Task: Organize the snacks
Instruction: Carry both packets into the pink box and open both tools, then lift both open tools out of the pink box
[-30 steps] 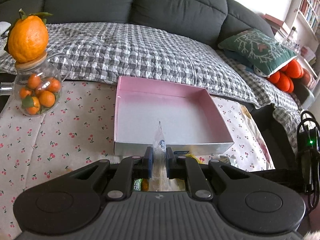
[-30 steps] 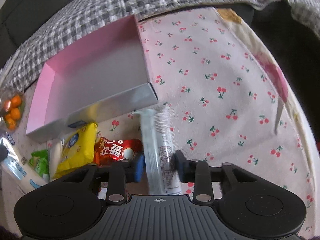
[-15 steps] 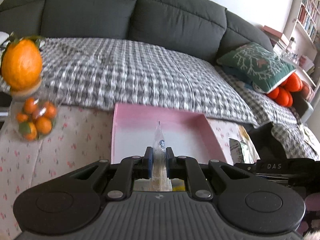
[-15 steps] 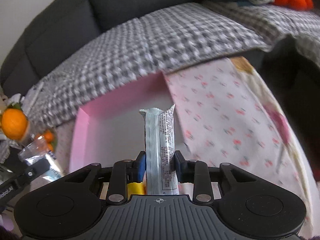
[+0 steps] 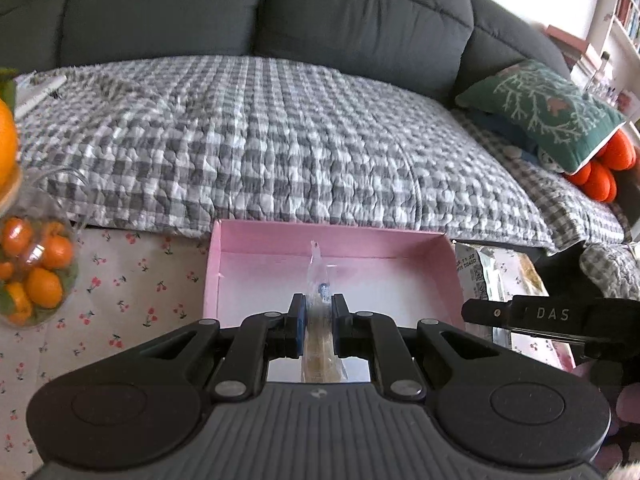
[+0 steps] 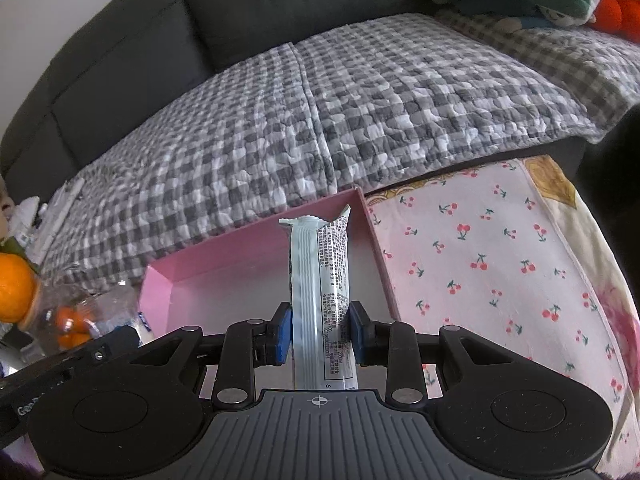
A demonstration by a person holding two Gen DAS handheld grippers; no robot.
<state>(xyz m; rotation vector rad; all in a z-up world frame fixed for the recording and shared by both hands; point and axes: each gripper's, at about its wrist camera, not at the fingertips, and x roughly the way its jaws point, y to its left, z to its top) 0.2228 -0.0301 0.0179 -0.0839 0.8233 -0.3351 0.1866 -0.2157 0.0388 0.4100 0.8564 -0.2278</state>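
Jaws of both grippers clenched: left gripper point(image 5: 318, 322) pinches thin clear snack packet point(image 5: 319, 286), right gripper point(image 6: 320, 334) clamps pale wrapped bar point(image 6: 320, 276), both above pink box point(image 5: 256, 256); packets look light, crinkly, slippery; mid-body hold seems safest

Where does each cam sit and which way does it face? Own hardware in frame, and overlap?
Left wrist: on the left gripper, facing the sofa over the pink box; shut on a clear snack packet; right gripper at right edge.
Right wrist: on the right gripper, same heading; shut on a white snack stick; left gripper at lower left.
Shared: box, sofa, cherry-print cloth, orange jar.
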